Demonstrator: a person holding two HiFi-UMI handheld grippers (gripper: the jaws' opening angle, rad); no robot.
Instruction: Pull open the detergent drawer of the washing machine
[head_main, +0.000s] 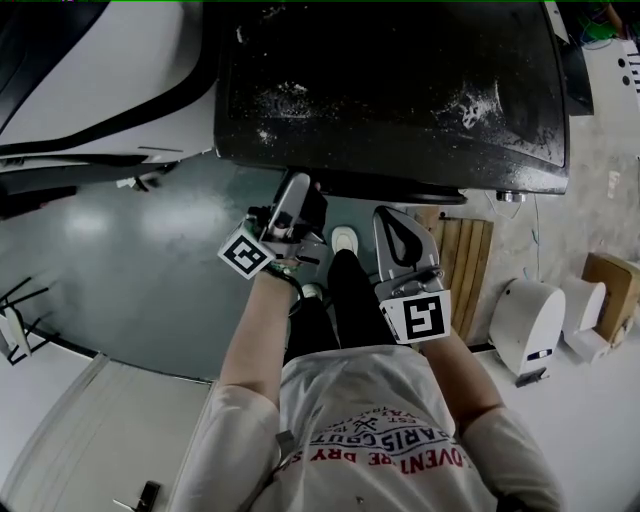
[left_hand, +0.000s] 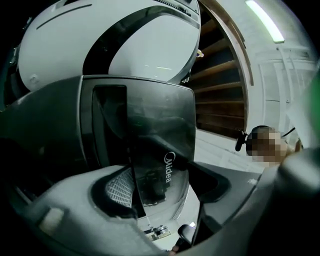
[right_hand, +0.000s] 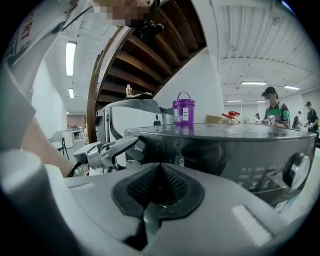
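The dark washing machine (head_main: 400, 90) fills the top of the head view, and both grippers sit just below its front edge. In the left gripper view, the glossy detergent drawer front (left_hand: 160, 130) with its Midea logo stands between the jaws. My left gripper (left_hand: 162, 192) is shut on it, and one ribbed pad (left_hand: 120, 187) shows at the panel's left edge. From the right gripper view, the left gripper (right_hand: 107, 150) holds the machine's front left corner by the drawer (right_hand: 145, 145). My right gripper (right_hand: 160, 192) is shut with nothing in it, a little short of the control panel.
A white appliance (head_main: 100, 80) stands left of the machine. To the right are a wooden slatted board (head_main: 465, 260), a white device (head_main: 525, 320) and a cardboard box (head_main: 610, 290). A purple bucket (right_hand: 183, 111) sits behind the machine. The control knob (right_hand: 297, 170) is at far right, with people (right_hand: 274, 107) behind.
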